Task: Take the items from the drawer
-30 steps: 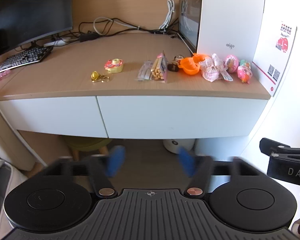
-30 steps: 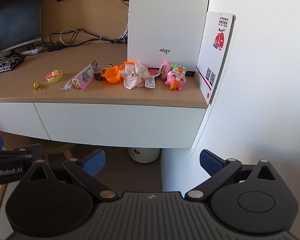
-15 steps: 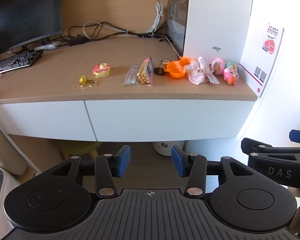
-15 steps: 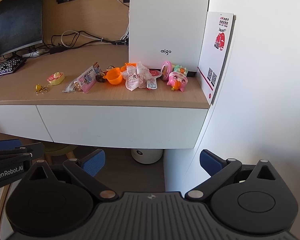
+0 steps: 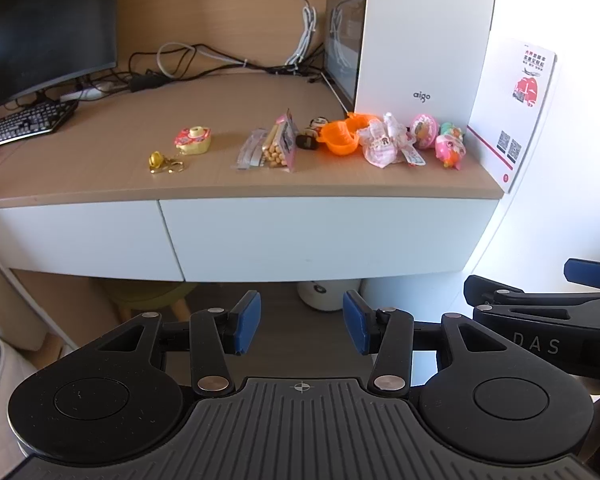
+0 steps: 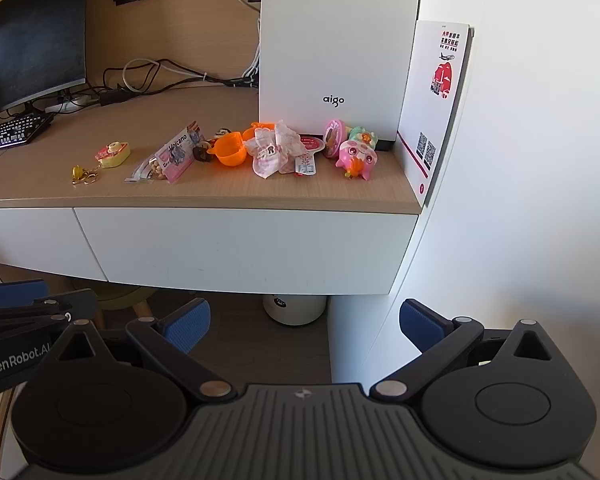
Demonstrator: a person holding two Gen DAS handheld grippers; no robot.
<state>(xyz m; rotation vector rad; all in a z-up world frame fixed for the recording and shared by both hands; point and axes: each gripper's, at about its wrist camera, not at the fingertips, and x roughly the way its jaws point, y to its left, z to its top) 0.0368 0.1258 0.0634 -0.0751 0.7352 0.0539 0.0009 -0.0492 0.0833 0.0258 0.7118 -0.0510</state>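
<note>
Wooden desk (image 5: 100, 168), toys (image 5: 448, 148), snack packet (image 5: 274, 148), perhaps keyring (image 5: 162, 162)

Behind your work, a dark monitor (image 5: 44, 32) stands at the desk's (image 5: 220, 92) far left, keyboard (image 5: 24, 122) before it. Cables (image 5: 204, 60) trail along the back wall. White bin (image 6: 294, 310) on the floor underneath.

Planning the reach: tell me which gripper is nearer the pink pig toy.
Right, as far as I can judge. The right gripper hangs below the closed drawer front, almost under the pink pig toy; the left gripper sits further left.
</note>
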